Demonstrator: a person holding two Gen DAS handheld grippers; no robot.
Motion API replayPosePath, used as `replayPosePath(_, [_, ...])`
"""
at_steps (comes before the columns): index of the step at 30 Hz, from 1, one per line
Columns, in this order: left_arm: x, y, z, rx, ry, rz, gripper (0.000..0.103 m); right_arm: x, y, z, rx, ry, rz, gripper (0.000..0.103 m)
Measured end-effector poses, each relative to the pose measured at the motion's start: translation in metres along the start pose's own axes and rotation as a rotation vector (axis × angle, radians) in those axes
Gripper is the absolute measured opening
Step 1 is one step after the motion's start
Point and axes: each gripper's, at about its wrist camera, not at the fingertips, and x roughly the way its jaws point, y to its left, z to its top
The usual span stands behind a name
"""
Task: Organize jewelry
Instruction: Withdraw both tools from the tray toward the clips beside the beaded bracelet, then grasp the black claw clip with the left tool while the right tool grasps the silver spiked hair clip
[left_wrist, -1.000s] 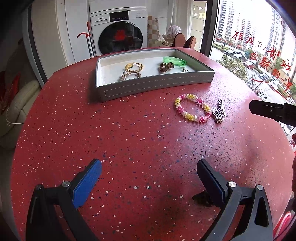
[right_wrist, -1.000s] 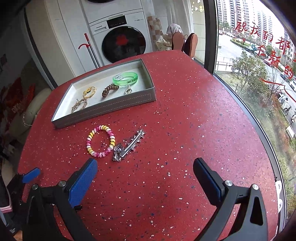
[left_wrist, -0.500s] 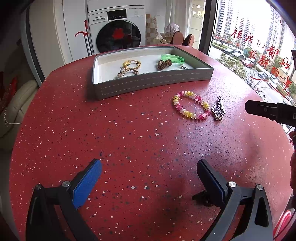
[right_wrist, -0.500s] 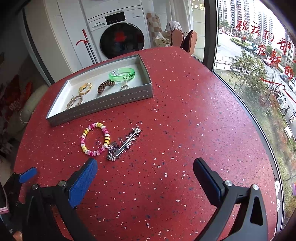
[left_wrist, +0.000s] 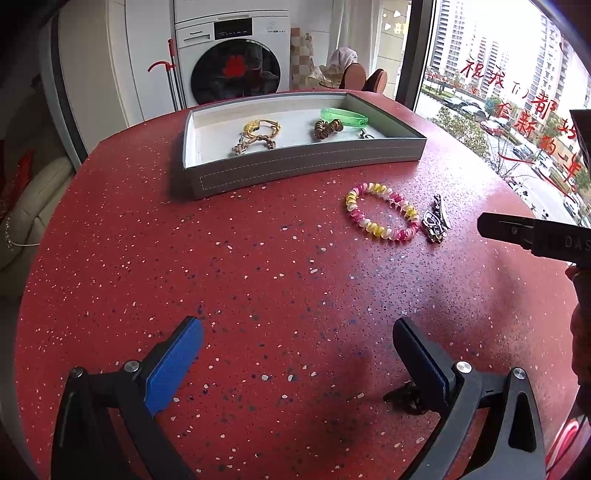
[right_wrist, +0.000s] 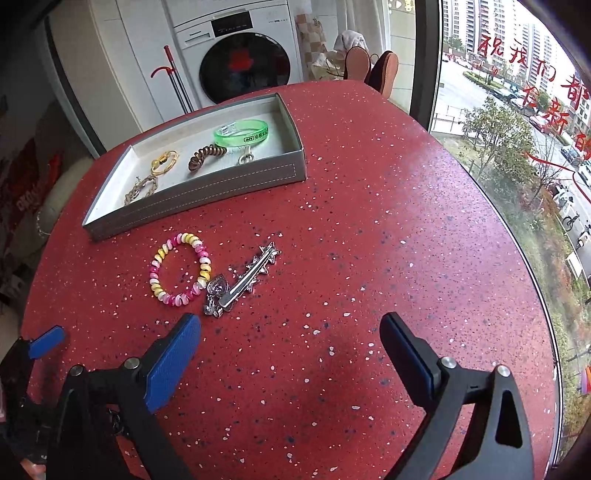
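Right hand-held gripper (right_wrist: 290, 334) hangs over the red counter (right_wrist: 369, 229) with its jaws wide apart; they've just been narrowing a touch, nothing between them. The left hand-held gripper (left_wrist: 297, 339) is gaping and empty too. Just past the right one's left finger (right_wrist: 173, 354) lies the silver hair clip (right_wrist: 245, 282), touching the pink and yellow bead bracelet (right_wrist: 180, 268). My worry: they're so snug that pinching the clip could drag the bracelet along, and a flat clip may skid on the smooth counter. Farther back, the grey tray (right_wrist: 207, 186) holds a green bangle (right_wrist: 241, 133), a brown coil tie (right_wrist: 205, 157), a small silver ring (right_wrist: 245, 158) and two gold chains (right_wrist: 152, 176).
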Motion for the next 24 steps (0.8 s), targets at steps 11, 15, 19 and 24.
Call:
replayPosePath(11, [-0.013, -0.007, -0.017, 0.021, -0.004, -0.023, 0.103, 0.012, 0.004, 0.0, 0.039, 0.015, -0.027, 0.078])
replayPosePath(15, [-0.016, -0.015, -0.023, 0.054, -0.017, -0.013, 0.103, 0.019, -0.007, 0.005, 0.124, 0.027, 0.0, 0.069])
replayPosePath(19, [-0.018, -0.026, -0.023, 0.096, -0.027, -0.018, 0.103, 0.024, -0.003, 0.013, 0.134, 0.024, 0.007, 0.064])
replayPosePath(24, [-0.021, -0.037, -0.021, 0.127, -0.04, -0.03, 0.103, 0.03, 0.008, 0.018, 0.119, 0.024, -0.003, 0.059])
